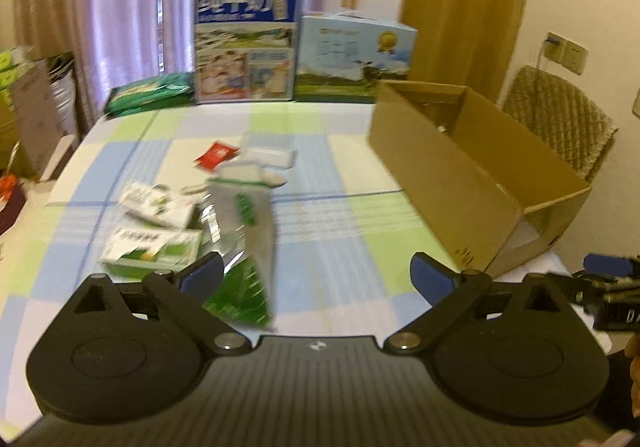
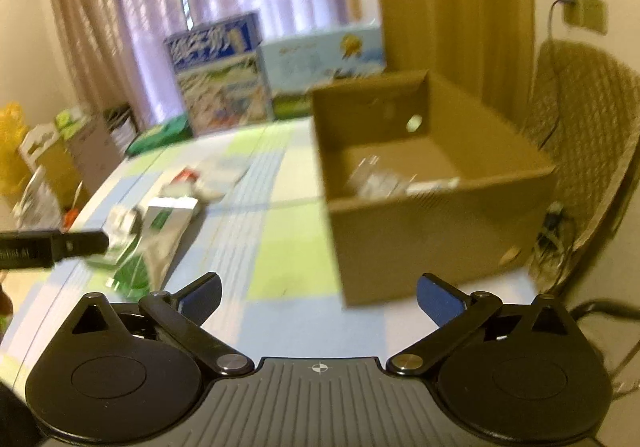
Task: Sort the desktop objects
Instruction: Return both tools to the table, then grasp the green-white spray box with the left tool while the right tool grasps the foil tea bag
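A heap of small packets lies on the checked tablecloth [image 1: 328, 215]: a silver and green pouch [image 1: 244, 231], green and white boxes [image 1: 152, 247], a red sachet [image 1: 214, 157] and white packets [image 1: 268, 159]. My left gripper [image 1: 316, 275] is open just above the cloth, its left finger beside the pouch, nothing between the fingers. In the right wrist view my right gripper [image 2: 318, 295] is open and empty, in front of the brown cardboard box [image 2: 424, 223], which holds a few small items [image 2: 384, 179]. The same pouch [image 2: 164, 235] lies to its left.
The cardboard box [image 1: 452, 175] stands at the table's right side. Two milk cartons [image 1: 246, 43] [image 1: 354, 55] and a green pack [image 1: 148, 91] line the far edge. A wicker chair [image 2: 580, 119] stands right of the table. The other gripper's tip [image 2: 52, 247] shows at the left.
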`<state>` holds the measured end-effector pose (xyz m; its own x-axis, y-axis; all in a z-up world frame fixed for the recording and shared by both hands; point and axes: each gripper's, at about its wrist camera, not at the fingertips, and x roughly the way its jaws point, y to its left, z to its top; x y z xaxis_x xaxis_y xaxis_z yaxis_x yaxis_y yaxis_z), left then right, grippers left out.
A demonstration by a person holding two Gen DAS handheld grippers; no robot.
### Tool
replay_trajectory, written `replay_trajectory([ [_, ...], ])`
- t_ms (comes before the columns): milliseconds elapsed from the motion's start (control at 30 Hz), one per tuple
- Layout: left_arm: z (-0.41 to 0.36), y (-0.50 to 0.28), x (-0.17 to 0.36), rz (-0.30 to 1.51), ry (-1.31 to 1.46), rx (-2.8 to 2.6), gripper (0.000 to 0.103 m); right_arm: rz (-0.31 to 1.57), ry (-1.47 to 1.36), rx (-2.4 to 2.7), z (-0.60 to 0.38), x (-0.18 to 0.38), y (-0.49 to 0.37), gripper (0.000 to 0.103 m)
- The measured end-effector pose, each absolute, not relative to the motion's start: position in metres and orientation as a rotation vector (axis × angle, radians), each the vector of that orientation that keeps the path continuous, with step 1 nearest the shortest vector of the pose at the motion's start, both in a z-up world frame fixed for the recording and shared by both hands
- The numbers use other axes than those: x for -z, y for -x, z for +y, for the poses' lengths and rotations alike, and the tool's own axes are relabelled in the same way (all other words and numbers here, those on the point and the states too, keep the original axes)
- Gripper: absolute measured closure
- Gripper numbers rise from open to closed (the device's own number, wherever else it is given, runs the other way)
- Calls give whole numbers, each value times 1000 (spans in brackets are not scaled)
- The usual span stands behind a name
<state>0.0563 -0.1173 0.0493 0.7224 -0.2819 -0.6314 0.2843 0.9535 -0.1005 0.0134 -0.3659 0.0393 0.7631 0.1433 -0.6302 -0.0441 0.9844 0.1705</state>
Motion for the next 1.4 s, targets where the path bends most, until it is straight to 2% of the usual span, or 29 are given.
replay_trajectory([
  [100,-97,-47,-43,706,-8,272,2,732,-132,-131,-349,-31,-10,2],
  [567,-19,-41,-23,738,53,118,2,785,-84,-197,-303,-24,-22,2],
  [1033,10,-58,-5,774,31,92,2,825,-49,-264,-259,-12,-54,2],
  [1400,25,-105,13,791,-68,108,2,861,-20,-315,-222,6,-97,2],
])
